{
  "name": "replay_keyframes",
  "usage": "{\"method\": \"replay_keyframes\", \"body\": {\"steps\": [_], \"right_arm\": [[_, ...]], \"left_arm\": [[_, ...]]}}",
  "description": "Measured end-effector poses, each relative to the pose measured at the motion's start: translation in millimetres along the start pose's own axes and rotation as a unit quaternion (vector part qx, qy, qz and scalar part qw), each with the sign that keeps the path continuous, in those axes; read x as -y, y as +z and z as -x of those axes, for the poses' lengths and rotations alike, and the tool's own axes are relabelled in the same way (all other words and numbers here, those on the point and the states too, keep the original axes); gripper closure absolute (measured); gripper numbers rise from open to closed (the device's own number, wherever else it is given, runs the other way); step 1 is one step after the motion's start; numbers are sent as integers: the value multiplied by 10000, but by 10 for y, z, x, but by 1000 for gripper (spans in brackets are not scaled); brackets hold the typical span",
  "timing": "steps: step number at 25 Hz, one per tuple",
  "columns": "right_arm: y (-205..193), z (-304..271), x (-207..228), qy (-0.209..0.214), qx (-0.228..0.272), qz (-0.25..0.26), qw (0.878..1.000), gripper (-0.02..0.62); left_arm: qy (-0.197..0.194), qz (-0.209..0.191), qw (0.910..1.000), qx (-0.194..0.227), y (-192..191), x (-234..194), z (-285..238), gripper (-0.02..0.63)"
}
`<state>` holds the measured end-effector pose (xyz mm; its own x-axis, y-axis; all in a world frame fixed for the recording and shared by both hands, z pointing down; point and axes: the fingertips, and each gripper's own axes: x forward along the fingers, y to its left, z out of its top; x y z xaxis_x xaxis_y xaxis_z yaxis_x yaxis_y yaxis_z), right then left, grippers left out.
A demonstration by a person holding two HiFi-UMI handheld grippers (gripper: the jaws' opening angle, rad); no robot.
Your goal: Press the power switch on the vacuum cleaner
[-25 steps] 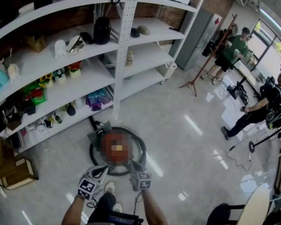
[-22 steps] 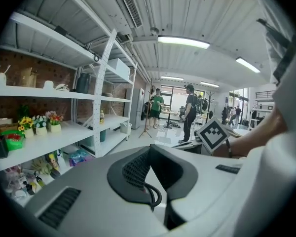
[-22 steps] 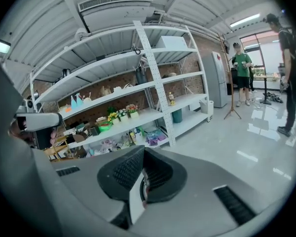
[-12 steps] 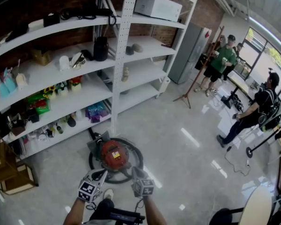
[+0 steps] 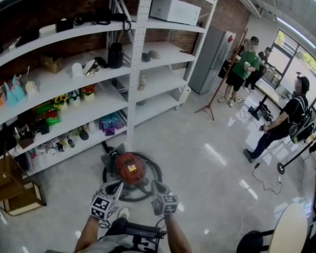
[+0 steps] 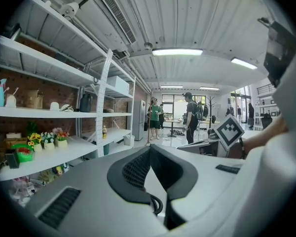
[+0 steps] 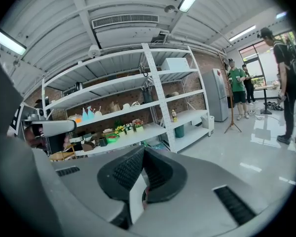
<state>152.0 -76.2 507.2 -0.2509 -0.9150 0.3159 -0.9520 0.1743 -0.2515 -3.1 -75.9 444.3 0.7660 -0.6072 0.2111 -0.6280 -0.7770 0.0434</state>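
Vacuum cleaner (image 5: 129,167), round, red, sits before both hand-held grippers (image 5: 117,186) (image 5: 154,185), each pressed together.

The round red vacuum cleaner (image 5: 130,168) on the floor carries a yellow label, but its print and any switch are too small to make out. The tips of the left gripper (image 5: 117,186) and the right gripper (image 5: 154,185) lie over its near side in the head view — touching or above, I cannot tell. The person's forearms (image 5: 177,237) are cut off by the bottom edge. The small goods on the white metal shelving (image 5: 142,67) are too small to identify.
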Motion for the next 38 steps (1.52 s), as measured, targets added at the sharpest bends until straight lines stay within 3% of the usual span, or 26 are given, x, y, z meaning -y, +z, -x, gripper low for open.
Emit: {"method": "replay_keyframes", "body": {"steps": [17,33,38], "right_arm": [[309,627,-352,358,449,328,9978,583],[654,1056,-888,345,683,699,9946,583],[579,1164,-1083,349,684,697,9946,583]], "left_arm": [[331,-271,9987,291,322,310,480,600],[675,-412,9958,459,520,90,991,600],[778,-417,9952,435,511,15,1206,600]]}}
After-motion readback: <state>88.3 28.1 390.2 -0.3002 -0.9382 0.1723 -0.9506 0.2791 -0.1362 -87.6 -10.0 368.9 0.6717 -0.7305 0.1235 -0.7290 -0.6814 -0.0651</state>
